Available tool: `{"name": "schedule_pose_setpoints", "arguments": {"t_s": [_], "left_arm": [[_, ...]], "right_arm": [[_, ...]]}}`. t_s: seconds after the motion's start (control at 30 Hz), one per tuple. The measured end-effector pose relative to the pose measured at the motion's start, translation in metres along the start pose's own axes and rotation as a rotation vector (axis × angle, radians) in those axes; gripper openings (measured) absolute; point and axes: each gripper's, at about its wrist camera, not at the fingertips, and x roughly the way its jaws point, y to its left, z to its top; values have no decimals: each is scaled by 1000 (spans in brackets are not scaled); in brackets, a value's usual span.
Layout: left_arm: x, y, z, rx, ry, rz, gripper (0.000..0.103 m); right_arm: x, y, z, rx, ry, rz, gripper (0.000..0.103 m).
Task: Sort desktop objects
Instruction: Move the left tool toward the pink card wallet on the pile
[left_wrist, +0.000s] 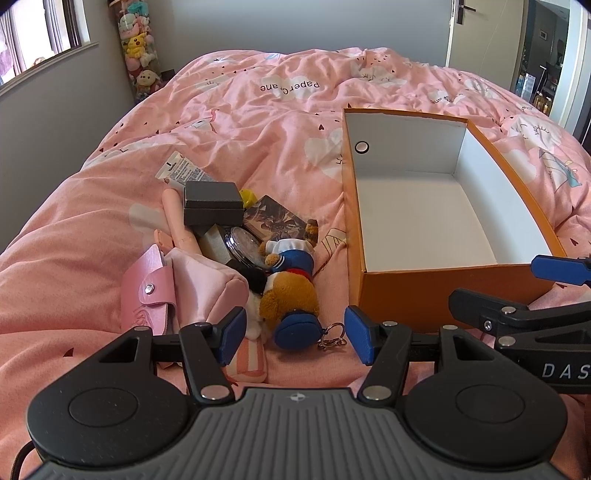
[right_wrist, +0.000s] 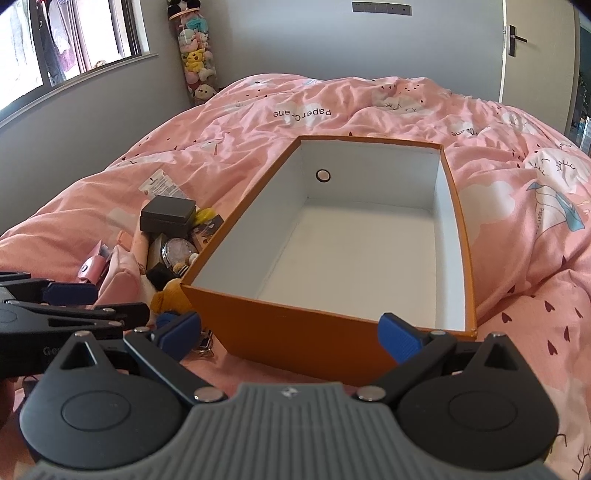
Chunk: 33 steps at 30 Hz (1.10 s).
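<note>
My left gripper is open, low over the pink bed. The blue hat and keyring of a brown plush toy lie between its fingers, and the pads do not touch them. The plush heads a pile with a pink pouch, a pink card holder, a black box and a round clear case. To the right stands an orange box, white inside with nothing in it. My right gripper is wide open at the near wall of the orange box, holding nothing.
A pink duvet covers the whole bed. A printed sachet lies behind the pile. A clear tube of plush toys stands in the far corner by a window. A door is at the back right.
</note>
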Motion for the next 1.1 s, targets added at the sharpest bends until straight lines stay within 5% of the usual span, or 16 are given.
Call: {"name": "schedule_pose_setpoints", "arguments": {"t_s": [0.17, 0.5, 0.73, 1.0, 1.1], "left_arm": [[-1, 6, 4, -24, 15, -2, 65], [-6, 43, 12, -79, 26, 2, 49], [-7, 70, 12, -97, 24, 4, 41], [3, 102, 11, -153, 47, 48, 42], [10, 112, 15, -163, 68, 47, 50]], "right_arm": [[1, 5, 2, -21, -5, 32, 99], [2, 22, 21, -33, 2, 242, 56], [28, 54, 30, -69, 120, 408, 35], [62, 89, 35, -127, 236, 492, 35], [73, 98, 46, -140, 230, 494, 35]]}}
